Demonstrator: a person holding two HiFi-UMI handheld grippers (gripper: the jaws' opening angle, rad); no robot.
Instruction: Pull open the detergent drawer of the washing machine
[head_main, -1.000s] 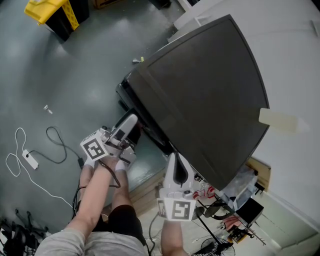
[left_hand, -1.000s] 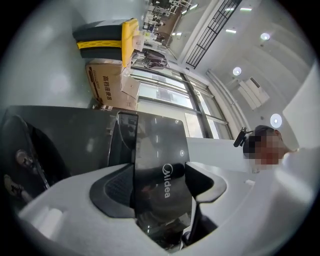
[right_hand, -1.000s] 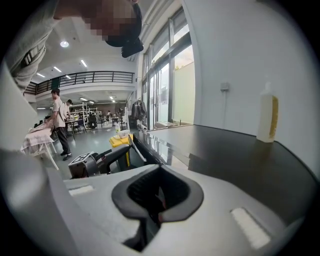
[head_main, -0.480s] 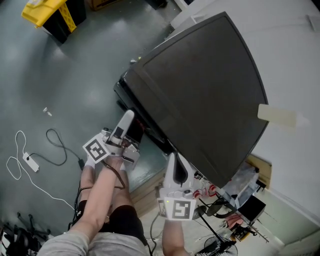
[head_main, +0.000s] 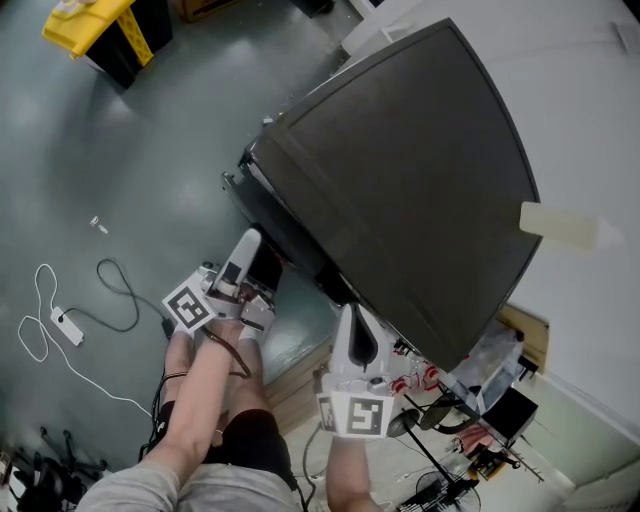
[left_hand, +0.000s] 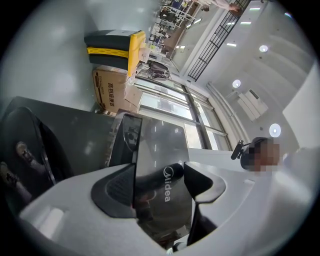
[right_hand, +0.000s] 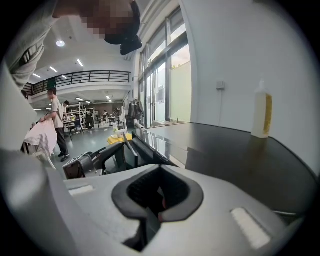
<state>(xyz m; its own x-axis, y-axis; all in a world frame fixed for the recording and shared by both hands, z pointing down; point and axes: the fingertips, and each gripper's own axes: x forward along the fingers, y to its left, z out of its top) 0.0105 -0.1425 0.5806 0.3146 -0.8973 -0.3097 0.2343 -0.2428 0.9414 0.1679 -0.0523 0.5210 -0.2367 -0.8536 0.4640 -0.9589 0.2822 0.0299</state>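
Jaws of the left gripper (left_hand: 159, 182) stand partway apart, clamped on the glossy black front of the one drawer (left_hand: 155, 145), at the left end of the single washing machine's (head_main: 400, 170) front. The pull likely runs straight back toward the person. The right gripper (right_hand: 159, 197), jaws together and empty, hangs farther off. One bottle (head_main: 560, 228) stands on top.

Two hand-held grippers seen from above, low in the frame.
The left gripper (head_main: 248, 250), on a bare forearm (head_main: 195, 395) reaching up from the lower left, has its jaws pressed on a drawer front (left_hand: 159, 150). The right gripper (head_main: 350, 318), at lower centre, points upward, its jaws together with nothing between them.
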